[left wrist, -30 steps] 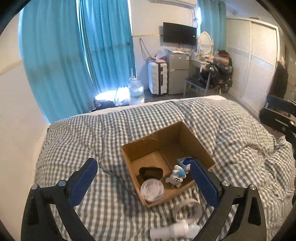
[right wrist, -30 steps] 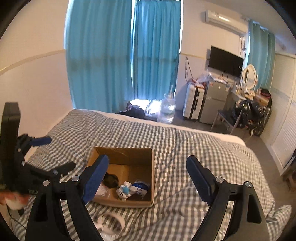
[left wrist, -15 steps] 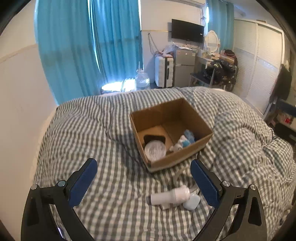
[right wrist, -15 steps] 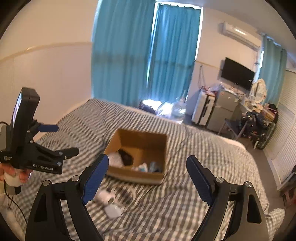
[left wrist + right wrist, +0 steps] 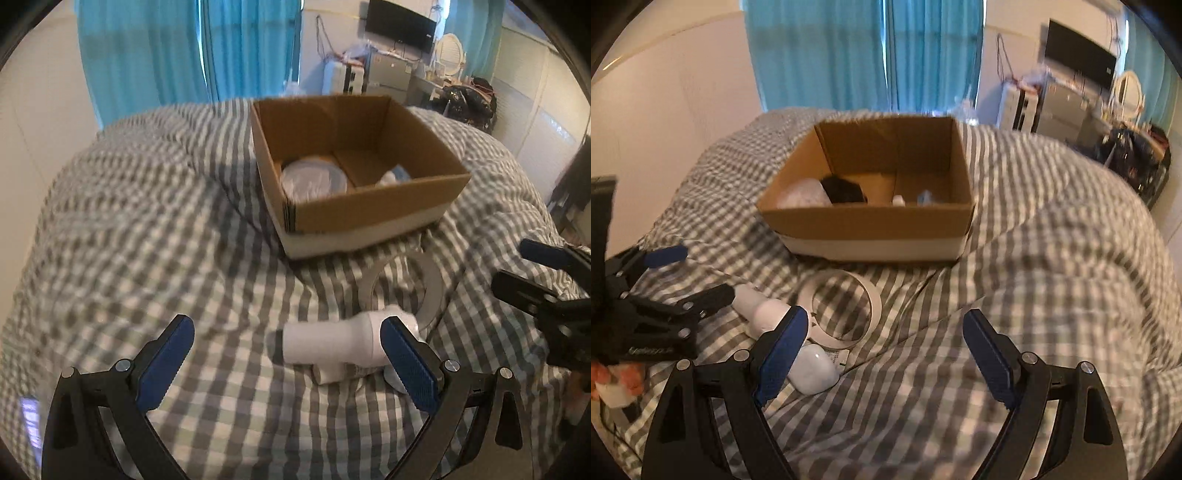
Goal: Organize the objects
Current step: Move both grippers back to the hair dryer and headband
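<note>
Both grippers are hovering wide open and holding nothing. The left gripper (image 5: 286,356) is framing a white bottle (image 5: 328,345) lying low in the frame on the checked quilt (image 5: 147,240). A white ring (image 5: 842,308) is lying just behind the bottle, a white case (image 5: 816,367) beside it. The cardboard box (image 5: 369,218) is sitting at upper centre, already holding a clear lid and small toys. The right gripper (image 5: 882,354) is hanging over bare quilt, the ring and case lying at its left fingertip.
</note>
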